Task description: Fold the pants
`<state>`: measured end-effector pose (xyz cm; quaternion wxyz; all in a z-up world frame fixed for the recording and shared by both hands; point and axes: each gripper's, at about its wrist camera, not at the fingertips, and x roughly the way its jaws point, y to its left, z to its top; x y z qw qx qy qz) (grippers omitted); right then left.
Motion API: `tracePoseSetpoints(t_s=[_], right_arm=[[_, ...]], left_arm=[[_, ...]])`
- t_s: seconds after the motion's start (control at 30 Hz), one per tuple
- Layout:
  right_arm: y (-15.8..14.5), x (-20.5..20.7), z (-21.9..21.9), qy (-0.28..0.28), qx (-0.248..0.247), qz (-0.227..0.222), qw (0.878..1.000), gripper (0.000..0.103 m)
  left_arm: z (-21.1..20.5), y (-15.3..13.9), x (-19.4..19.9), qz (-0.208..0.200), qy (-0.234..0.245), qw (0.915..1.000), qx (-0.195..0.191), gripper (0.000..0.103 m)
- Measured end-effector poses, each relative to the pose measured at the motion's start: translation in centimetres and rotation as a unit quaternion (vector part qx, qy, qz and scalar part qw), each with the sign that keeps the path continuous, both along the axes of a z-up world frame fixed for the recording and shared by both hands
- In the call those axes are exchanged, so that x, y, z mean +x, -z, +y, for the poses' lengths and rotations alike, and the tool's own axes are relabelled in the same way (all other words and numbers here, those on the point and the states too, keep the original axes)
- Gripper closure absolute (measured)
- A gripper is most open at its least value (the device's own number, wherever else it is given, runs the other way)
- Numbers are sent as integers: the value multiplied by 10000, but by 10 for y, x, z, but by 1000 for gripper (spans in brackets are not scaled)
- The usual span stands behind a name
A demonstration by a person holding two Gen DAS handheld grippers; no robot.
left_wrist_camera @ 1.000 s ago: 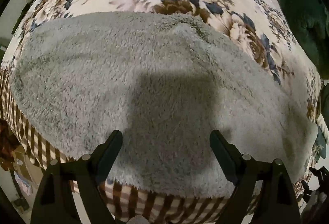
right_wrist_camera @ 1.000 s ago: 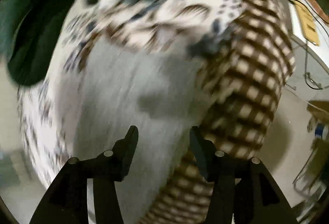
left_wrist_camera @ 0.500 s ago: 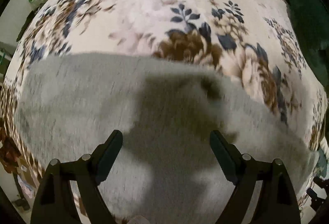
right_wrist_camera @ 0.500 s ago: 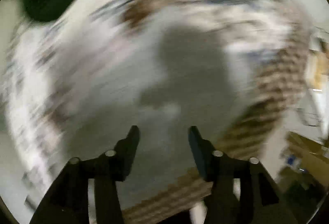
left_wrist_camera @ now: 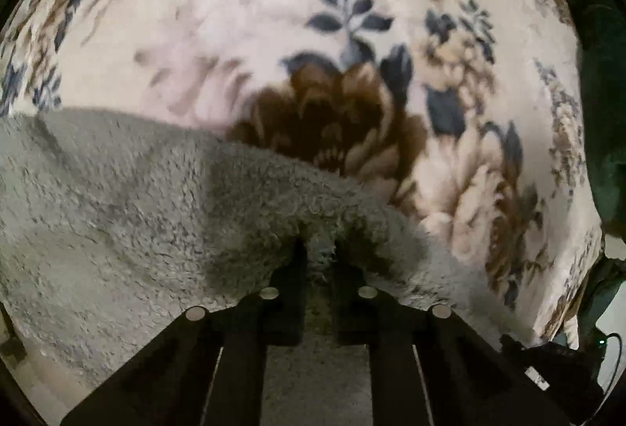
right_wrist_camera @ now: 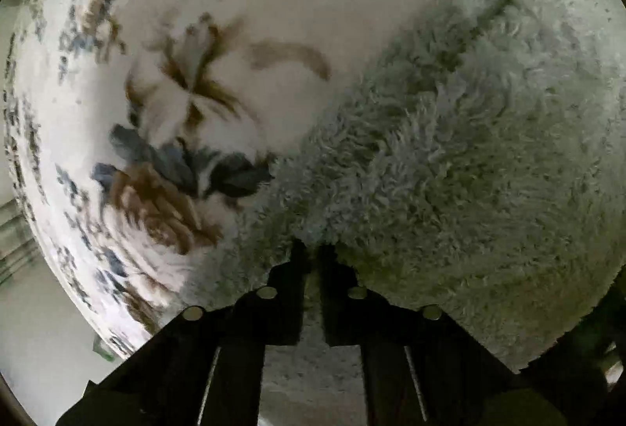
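The grey fleece pants (left_wrist_camera: 117, 214) lie on a floral blanket (left_wrist_camera: 242, 19). In the left wrist view they fill the lower left, with their far edge running across the middle. My left gripper (left_wrist_camera: 320, 250) is shut on a pinch of the pants' fabric at that far edge. In the right wrist view the pants (right_wrist_camera: 469, 152) fill the right side. My right gripper (right_wrist_camera: 314, 250) is shut on the pants' edge where it meets the blanket (right_wrist_camera: 187, 35). Both sets of fingertips are buried in the fleece.
A dark green cloth (left_wrist_camera: 602, 105) lies at the blanket's right edge in the left wrist view. Black gear with a cable (left_wrist_camera: 563, 363) sits at the lower right. Pale floor (right_wrist_camera: 43, 332) shows beyond the blanket's edge in the right wrist view.
Both grippers were open above the pants. They have come down to the pants' far edge and closed on the fleece. The right wrist view was blurred from fast motion and is now steadier.
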<state>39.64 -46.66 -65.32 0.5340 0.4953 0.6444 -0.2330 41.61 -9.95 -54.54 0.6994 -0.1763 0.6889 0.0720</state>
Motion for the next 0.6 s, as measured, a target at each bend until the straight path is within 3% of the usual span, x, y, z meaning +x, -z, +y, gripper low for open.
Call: tracePoseSetpoints(t_s=[0.17, 0.3, 0.43, 0.5, 0.57, 0.6], right_arm=[[-37, 12, 4, -140, -277, -431, 9986, 99], [-36, 20, -9, -111, -353, -523, 9979, 99], [-10, 38, -8, -333, -233, -587, 9975, 96], [-7, 39, -10, -453, 53, -906, 9948, 88], [-21, 33, -15, -638, 305, -1443, 9870, 49], [-28, 27, -19, -694, 313, -1596, 9842, 41]], left_arm=[[3, -3, 2, -53, -71, 9999, -58, 96], [12, 7, 15, -25, -223, 9997, -125, 95], [13, 14, 13, 59, -265, 9990, -360, 91], [16, 3, 6, -247, -253, 9966, -743, 77], [16, -7, -2, -404, -177, 9940, -999, 30], [13, -14, -7, -462, -107, 9940, -986, 21]])
